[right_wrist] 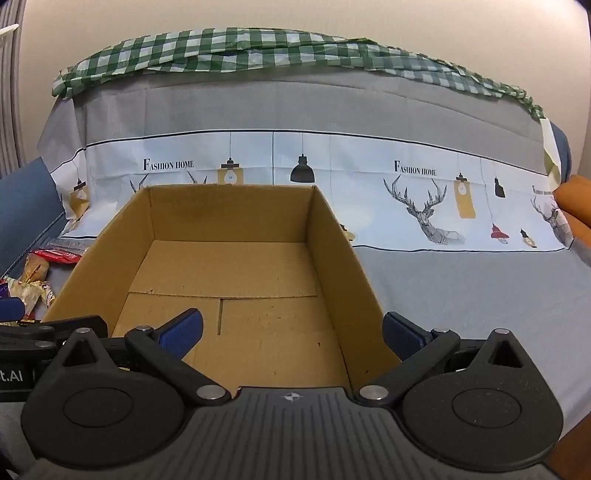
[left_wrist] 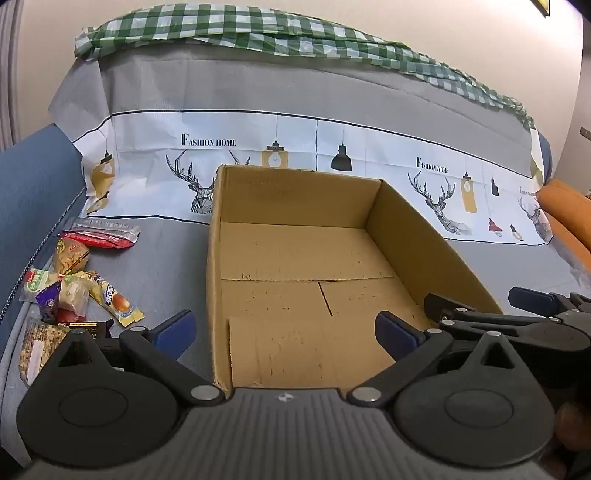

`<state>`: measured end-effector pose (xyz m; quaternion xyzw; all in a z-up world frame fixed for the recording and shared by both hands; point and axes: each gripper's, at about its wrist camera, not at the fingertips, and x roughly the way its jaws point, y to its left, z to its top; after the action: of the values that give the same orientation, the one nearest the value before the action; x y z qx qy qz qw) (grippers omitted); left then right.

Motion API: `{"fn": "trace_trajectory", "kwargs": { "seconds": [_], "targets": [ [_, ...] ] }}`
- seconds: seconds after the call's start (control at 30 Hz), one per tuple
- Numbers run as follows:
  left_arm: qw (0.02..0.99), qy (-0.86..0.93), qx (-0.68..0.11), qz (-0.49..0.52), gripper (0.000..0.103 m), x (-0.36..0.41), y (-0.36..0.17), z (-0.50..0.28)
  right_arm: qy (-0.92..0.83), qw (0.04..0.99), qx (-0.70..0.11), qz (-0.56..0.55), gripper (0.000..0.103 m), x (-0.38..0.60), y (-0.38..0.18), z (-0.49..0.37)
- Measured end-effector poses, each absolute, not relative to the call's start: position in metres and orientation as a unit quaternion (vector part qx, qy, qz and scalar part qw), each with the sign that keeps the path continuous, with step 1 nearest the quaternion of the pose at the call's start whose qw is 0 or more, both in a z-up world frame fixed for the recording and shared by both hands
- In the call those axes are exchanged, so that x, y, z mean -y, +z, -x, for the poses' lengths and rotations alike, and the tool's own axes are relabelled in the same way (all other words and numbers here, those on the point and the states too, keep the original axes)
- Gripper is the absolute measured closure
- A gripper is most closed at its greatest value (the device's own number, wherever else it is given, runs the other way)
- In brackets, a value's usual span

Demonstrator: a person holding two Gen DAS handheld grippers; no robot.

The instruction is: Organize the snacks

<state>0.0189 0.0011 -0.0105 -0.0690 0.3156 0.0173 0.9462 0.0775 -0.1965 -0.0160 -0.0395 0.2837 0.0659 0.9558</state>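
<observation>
An open cardboard box (left_wrist: 295, 206) stands on a grey sofa cover, with nothing inside; it also shows in the right wrist view (right_wrist: 229, 218). A pile of snack packets (left_wrist: 70, 280) lies left of the box, seen at the left edge of the right wrist view (right_wrist: 33, 280). My left gripper (left_wrist: 284, 328) is open and holds nothing, astride the box's near left wall. My right gripper (right_wrist: 291, 332) is open and holds nothing, astride the box's near right wall. The right gripper's fingers (left_wrist: 532, 299) show at the right of the left wrist view.
A red packet and a clear wrapper (left_wrist: 103, 232) lie at the far end of the snack pile. A green checked cloth (left_wrist: 258, 29) drapes the sofa back. An orange cushion (left_wrist: 569, 214) sits at the right. A blue armrest (left_wrist: 33, 184) bounds the left.
</observation>
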Motion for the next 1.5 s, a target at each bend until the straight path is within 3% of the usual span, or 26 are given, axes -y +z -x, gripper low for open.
{"fn": "trace_trajectory", "kwargs": {
  "seconds": [1.5],
  "targets": [
    [0.949,-0.001,-0.309,0.064,0.000,0.001,-0.006,-0.015,0.076,0.960,-0.267,0.024,0.016,0.194,-0.019,-0.076]
  ]
}}
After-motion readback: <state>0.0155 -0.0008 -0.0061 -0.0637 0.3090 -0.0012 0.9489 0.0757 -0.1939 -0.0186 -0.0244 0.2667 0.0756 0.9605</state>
